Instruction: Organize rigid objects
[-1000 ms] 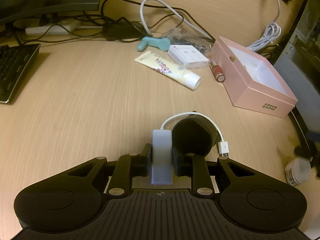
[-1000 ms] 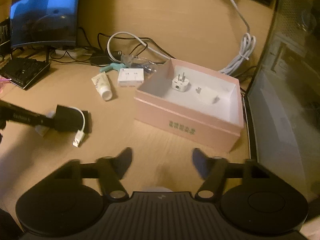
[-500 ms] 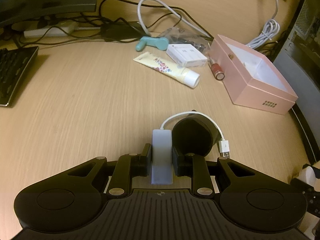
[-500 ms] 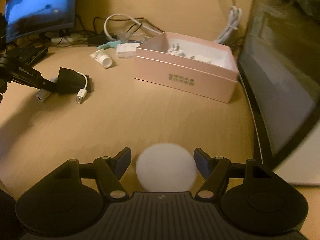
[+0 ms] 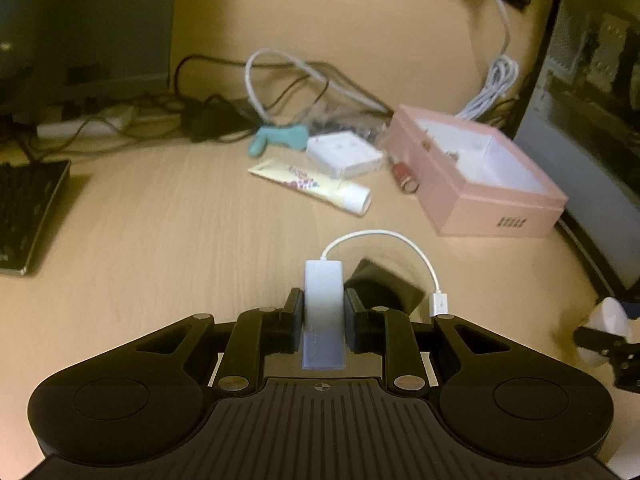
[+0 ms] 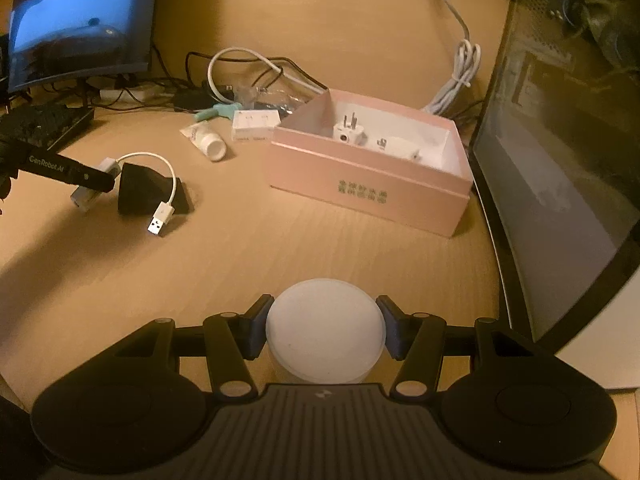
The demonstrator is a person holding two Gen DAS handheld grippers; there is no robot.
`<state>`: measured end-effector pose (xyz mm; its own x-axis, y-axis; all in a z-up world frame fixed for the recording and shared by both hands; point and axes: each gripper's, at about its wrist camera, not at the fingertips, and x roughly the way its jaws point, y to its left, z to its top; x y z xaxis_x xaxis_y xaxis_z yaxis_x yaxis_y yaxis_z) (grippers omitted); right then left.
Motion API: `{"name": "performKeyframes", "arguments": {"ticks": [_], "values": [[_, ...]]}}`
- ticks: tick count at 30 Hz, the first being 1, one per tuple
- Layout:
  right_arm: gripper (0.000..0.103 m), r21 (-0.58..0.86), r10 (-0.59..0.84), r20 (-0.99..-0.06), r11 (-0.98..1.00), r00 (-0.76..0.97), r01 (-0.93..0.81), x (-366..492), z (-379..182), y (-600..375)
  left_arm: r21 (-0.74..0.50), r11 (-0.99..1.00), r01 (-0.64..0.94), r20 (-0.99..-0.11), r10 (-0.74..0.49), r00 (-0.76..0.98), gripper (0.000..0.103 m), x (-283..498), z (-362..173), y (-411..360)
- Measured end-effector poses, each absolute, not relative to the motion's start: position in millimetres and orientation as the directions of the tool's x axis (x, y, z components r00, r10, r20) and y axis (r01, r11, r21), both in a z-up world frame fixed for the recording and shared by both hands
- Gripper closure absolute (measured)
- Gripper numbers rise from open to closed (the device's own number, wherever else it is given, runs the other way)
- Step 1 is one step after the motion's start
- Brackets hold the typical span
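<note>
My left gripper (image 5: 322, 304) is shut on a white USB adapter (image 5: 323, 280), whose short cable loops to a plug (image 5: 439, 304) hanging beside a black block (image 5: 384, 288) on the desk. The right wrist view shows that adapter (image 6: 86, 196) held a little above the wood, next to the block (image 6: 140, 192). My right gripper (image 6: 325, 320) is shut on a round white jar (image 6: 325, 344), its pads pressing both sides. Ahead stands an open pink box (image 6: 360, 184) holding a white plug (image 6: 349, 132) and a white charger (image 6: 400, 148).
Behind the pink box (image 5: 492, 216) lie a cream tube (image 5: 316, 186), a small white box (image 5: 344, 154), a teal piece (image 5: 278, 138) and a red cylinder (image 5: 405, 174). A keyboard (image 5: 24, 212) sits left, tangled cables at the back, a dark computer case (image 6: 560, 160) on the right.
My right gripper, open and empty before, came down around the white jar and closed on it. My left gripper rose slightly with the adapter still held.
</note>
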<state>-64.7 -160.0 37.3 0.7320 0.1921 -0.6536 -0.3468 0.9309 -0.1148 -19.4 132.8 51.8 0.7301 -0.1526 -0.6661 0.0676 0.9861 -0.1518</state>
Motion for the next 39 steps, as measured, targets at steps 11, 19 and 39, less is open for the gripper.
{"name": "performKeyframes", "arguments": {"ticks": [11, 19, 39], "values": [[0.048, -0.086, 0.220, -0.599, 0.938, 0.770, -0.335, -49, 81, -166, -0.174, 0.925, 0.338, -0.579, -0.373, 0.725, 0.078, 15, 128, 78], [0.048, -0.098, 0.169, -0.503, 0.963, 0.848, -0.250, 40, 142, -159, -0.180, 0.897, 0.403, -0.548, -0.432, 0.717, 0.078, 131, 182, 17], [0.029, -0.123, 0.220, -0.606, 0.924, 0.764, -0.363, -7, 47, -122, -0.318, 0.944, -0.083, -0.702, -0.176, 0.690, 0.075, 90, 70, 142]]}}
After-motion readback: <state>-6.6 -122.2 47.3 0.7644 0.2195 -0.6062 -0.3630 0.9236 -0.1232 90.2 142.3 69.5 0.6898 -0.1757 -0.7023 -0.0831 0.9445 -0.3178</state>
